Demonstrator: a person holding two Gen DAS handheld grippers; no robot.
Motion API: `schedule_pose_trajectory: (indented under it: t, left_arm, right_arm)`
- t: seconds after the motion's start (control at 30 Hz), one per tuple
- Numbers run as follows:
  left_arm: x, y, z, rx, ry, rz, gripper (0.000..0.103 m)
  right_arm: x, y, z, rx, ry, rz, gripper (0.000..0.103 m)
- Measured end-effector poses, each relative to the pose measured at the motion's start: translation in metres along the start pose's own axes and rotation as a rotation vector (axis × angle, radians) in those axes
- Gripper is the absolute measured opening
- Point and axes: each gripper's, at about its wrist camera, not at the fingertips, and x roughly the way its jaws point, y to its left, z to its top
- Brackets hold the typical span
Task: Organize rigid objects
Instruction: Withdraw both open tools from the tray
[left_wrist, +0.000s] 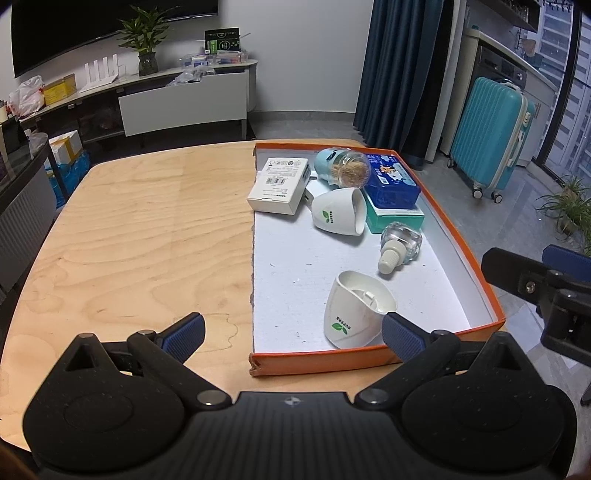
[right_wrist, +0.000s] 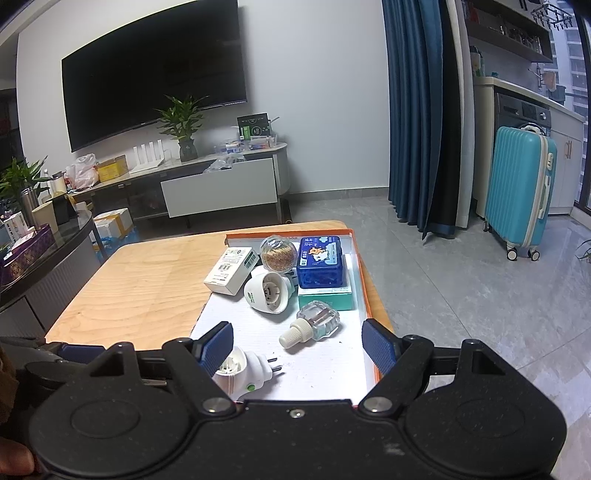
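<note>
An orange-rimmed box lid (left_wrist: 463, 254) with a white floor lies on the wooden table (left_wrist: 140, 236). In it are two white plug-in heaters, one near (left_wrist: 354, 310) and one far (left_wrist: 338, 216), a clear refill bottle (left_wrist: 400, 245), a white carton (left_wrist: 279, 184), a blue tin (left_wrist: 393, 179) on a teal box, and a jar of toothpicks (left_wrist: 349, 168). My left gripper (left_wrist: 293, 334) is open and empty at the lid's near edge. My right gripper (right_wrist: 297, 345) is open and empty above the lid's near end, over the near heater (right_wrist: 245, 373) and the bottle (right_wrist: 316, 321).
The table's left half is bare wood. A TV stand (left_wrist: 181, 99) with clutter stands behind. A teal suitcase (left_wrist: 491, 136) and a blue curtain are on the right. The right gripper's body (left_wrist: 546, 291) shows at the right edge of the left wrist view.
</note>
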Motion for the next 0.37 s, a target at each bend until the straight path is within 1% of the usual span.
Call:
schedule_pose_trajectory:
  t: [0.23,0.3,0.37]
  left_arm:
    - [-0.0028,-0.0018,-0.0009,0.007,-0.014,-0.005,0.103]
    - [-0.0015,-0.0008,-0.0002,-0.004,-0.006,0.003,0.103]
    - [-0.0002,0.0002,0.0005,-0.006,0.004,-0.005,0.103]
  right_arm:
    - [0.0001,-0.0003,0.0000,0.001,-0.001,-0.001,0.090]
    - [-0.0006,-0.0008,-0.0004,0.004,-0.001,-0.002,0.090]
    - [-0.0019,-0.0008,-0.0008,0.006,-0.001,-0.004,0.091]
